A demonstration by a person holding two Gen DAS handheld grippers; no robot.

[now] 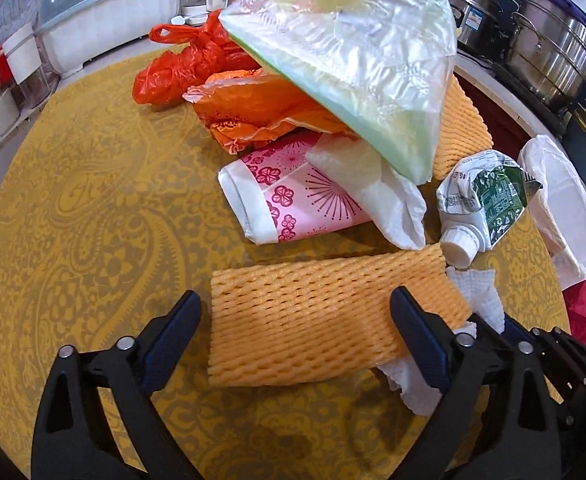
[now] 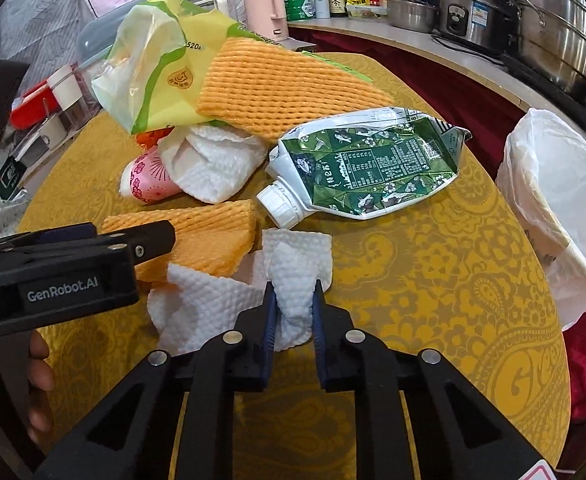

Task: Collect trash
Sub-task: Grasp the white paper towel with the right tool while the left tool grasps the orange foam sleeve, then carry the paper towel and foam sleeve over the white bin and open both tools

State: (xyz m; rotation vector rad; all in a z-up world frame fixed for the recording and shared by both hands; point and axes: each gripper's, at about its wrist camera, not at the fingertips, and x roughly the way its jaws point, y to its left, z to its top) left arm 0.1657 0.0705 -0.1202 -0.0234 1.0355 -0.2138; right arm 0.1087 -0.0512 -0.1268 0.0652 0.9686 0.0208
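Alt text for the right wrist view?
Right tongs pinch a white paper towel on a yellow table. Beyond lie a crushed green carton and orange foam nets; a lined bin stands at right.

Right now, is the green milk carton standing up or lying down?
Lying down. The green milk carton rests flat and crushed on the yellow tablecloth, its capped white spout pointing sideways.

Crumpled white paper towel beside flat orange foam net.
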